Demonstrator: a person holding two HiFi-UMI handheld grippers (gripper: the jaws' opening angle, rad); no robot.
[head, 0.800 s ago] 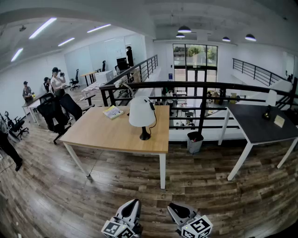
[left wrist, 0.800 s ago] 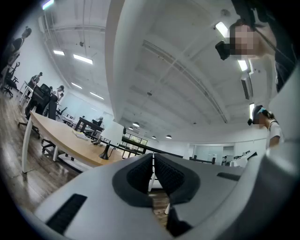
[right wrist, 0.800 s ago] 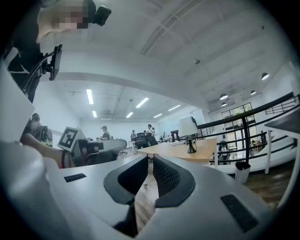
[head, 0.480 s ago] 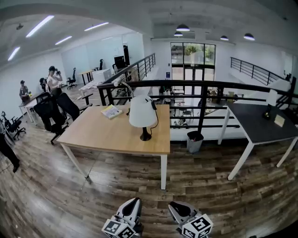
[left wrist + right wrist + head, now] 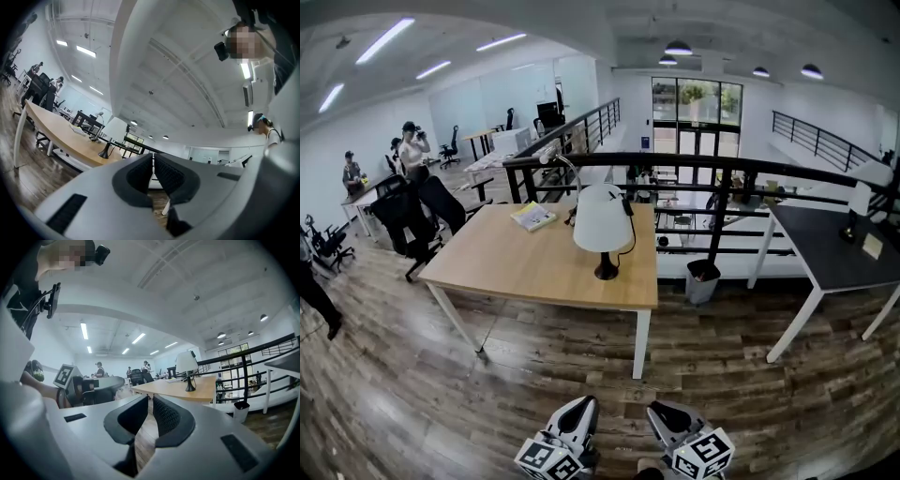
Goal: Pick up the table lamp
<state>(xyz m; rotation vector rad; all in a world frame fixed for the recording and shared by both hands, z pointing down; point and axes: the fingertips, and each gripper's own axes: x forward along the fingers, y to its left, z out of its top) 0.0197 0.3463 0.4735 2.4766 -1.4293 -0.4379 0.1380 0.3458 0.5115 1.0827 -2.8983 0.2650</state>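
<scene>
White-shaded table lamp [image 5: 602, 223] with black base stands upright toward the right end of a pale wooden worktop [image 5: 516, 262]; well short of it, over the dark plank floor [image 5: 469, 394], the left tongs [image 5: 577, 408] and right tongs [image 5: 662, 412] are both closed, empty.

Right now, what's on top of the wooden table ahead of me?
On the wooden table, a white-shaded table lamp stands near the right end; a yellowish booklet lies by the far edge. The shade hides the tabletop just behind it.
</scene>
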